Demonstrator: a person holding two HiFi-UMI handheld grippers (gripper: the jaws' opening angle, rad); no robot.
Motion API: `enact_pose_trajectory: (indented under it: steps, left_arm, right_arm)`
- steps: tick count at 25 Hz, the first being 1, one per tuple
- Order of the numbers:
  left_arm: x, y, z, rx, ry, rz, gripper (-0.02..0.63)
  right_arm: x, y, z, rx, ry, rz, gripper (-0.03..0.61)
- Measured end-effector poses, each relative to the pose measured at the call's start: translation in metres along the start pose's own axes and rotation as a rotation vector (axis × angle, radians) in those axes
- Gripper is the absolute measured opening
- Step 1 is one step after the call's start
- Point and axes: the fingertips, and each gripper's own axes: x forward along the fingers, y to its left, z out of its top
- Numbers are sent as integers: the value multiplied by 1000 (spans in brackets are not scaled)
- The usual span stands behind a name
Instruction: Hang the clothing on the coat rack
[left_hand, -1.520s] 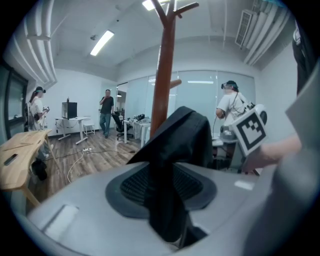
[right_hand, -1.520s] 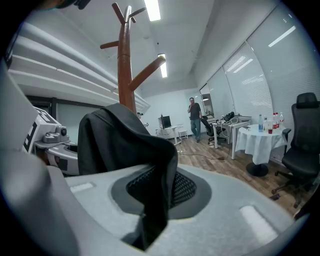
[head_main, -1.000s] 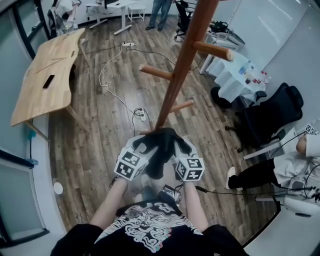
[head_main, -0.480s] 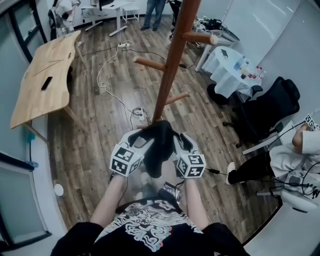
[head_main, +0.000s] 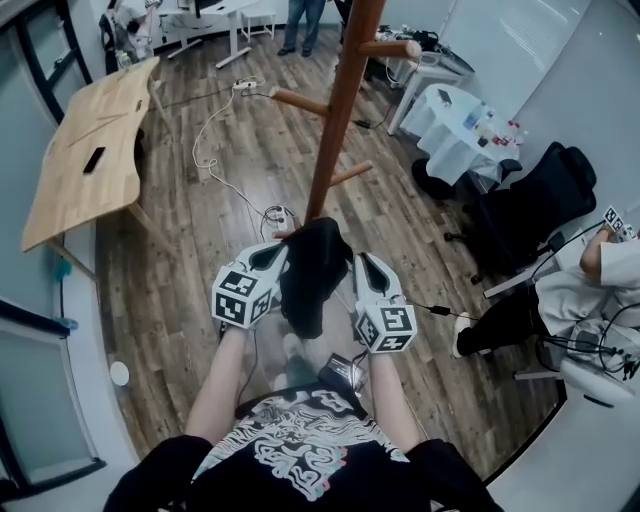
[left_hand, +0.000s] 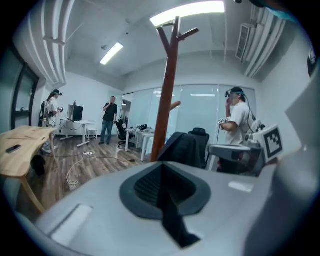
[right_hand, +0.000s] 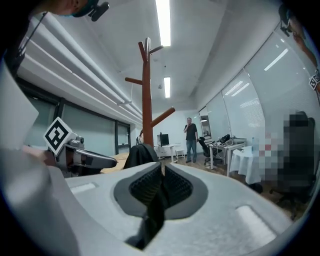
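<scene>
A black garment (head_main: 313, 272) hangs bunched between my two grippers, just in front of the wooden coat rack (head_main: 338, 120). My left gripper (head_main: 272, 262) is at the garment's left side. Its jaws are shut on a thin fold of the black fabric (left_hand: 171, 220). My right gripper (head_main: 362, 270) is at the garment's right side. Its jaws are closing and the pads pinch black fabric (right_hand: 152, 215). The rack's pole (left_hand: 167, 100) with its pegs rises ahead in the left gripper view. In the right gripper view the rack (right_hand: 146, 95) stands behind the garment's bulk (right_hand: 140, 153).
A wooden table (head_main: 85, 160) stands at the left. Cables and a power strip (head_main: 222, 135) lie on the floor near the rack's foot. A white-clothed table (head_main: 452, 135), a black office chair (head_main: 530, 215) and a seated person (head_main: 585, 300) are at the right.
The two grippers have spread a little apart and risen toward the rack. The garment, earlier draped over both, now hangs bunched between them. The rack looks closer.
</scene>
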Motion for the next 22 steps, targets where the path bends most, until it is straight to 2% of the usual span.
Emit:
enact_pose_trajectory:
  steps: [1,3,7,9,13,16,22]
  left_arm:
    - [0,-3,1,-16,0,-15,-11]
    - [1,-9,5,-17,-5,-20,-11]
    - [0,-17,21,86,-51,68,-11]
    - [-3,-24,27,105,-80,91,-11]
    - [-11,-39,32,91,-122,89,-11]
    - [-19,-50,31,121,-140,97,-11]
    - [-26,-67,40,132,-185,79,-11]
  right_arm:
    - [-3,3,1,-3,-3,0,2]
    - [-7,10,4,-8,-4,7,2]
    - [-20,23,5,-24,3,32,0]
    - [-29,24,6,-26,5,24,0]
    - [-50,18,4,-39,27,-20,0]
    - [-64,13,-3,-33,43,-45,0]
    - [-79,10,2,-27,19,-63,0]
